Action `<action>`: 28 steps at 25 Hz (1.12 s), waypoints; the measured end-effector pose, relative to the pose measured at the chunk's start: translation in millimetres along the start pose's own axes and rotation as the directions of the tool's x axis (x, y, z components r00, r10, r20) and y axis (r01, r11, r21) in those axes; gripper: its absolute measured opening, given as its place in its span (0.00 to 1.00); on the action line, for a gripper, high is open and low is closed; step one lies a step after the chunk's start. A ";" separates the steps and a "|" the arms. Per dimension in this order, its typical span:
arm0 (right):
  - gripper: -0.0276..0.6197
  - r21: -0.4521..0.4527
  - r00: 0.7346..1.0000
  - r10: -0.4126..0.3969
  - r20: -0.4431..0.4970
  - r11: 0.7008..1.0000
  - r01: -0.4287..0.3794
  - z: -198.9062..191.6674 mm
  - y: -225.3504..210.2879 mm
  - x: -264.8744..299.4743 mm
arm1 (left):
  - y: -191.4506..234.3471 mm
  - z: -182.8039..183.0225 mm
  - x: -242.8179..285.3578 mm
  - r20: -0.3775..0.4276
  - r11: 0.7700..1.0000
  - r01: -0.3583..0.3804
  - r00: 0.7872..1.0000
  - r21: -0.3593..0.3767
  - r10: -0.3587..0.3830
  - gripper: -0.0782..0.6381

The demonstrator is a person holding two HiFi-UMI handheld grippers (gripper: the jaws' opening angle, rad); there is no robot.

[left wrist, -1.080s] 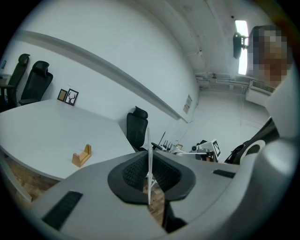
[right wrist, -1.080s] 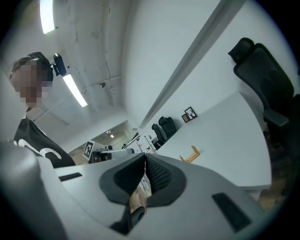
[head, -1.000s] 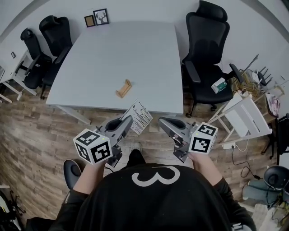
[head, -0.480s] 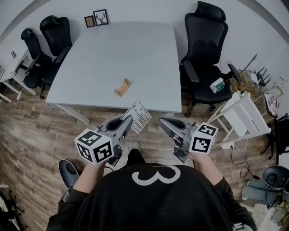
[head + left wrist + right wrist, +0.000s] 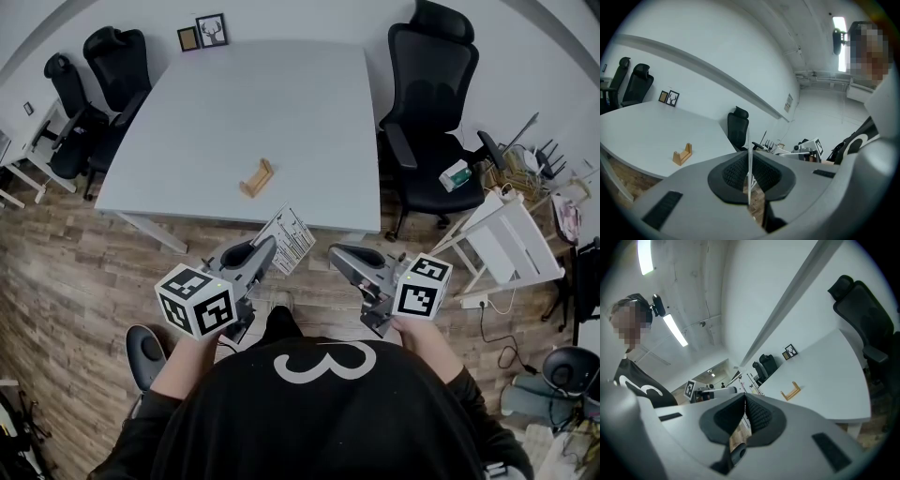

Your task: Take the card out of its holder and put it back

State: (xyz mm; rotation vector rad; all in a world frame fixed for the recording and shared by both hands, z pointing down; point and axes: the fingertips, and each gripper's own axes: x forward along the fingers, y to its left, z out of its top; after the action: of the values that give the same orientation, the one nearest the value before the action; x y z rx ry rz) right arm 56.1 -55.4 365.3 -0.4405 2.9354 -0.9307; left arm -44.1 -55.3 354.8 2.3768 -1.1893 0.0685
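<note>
Card [image 5: 292, 238] out, pinched in left gripper [image 5: 270, 251]; right gripper [image 5: 336, 252] pressed together, empty; holder [image 5: 256, 180] bare, so refitting remains.

Two tools (left tool [image 5: 270, 251], right tool [image 5: 337, 253]), one card [image 5: 292, 240], one holder [image 5: 256, 179], one desk [image 5: 281, 103], two picture frames [image 5: 210, 32], three chairs [image 5: 427, 103].

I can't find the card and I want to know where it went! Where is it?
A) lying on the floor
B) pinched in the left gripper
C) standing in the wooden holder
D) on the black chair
B: the card sits edge-on between the shut jaws of the left gripper, while the wooden holder on the table stands empty.
</note>
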 end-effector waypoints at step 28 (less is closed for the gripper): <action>0.06 0.118 0.995 -0.096 -0.005 0.988 0.096 30.2 -98.5 88.2 | 149.4 70.4 50.3 -0.019 0.998 -0.055 0.998 0.037 0.055 0.14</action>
State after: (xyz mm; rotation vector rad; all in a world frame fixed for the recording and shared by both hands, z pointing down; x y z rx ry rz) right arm 0.4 -173.6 401.4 -0.5796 2.8612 -1.1072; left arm -138.8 -199.3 363.9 2.3688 -1.2544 0.1321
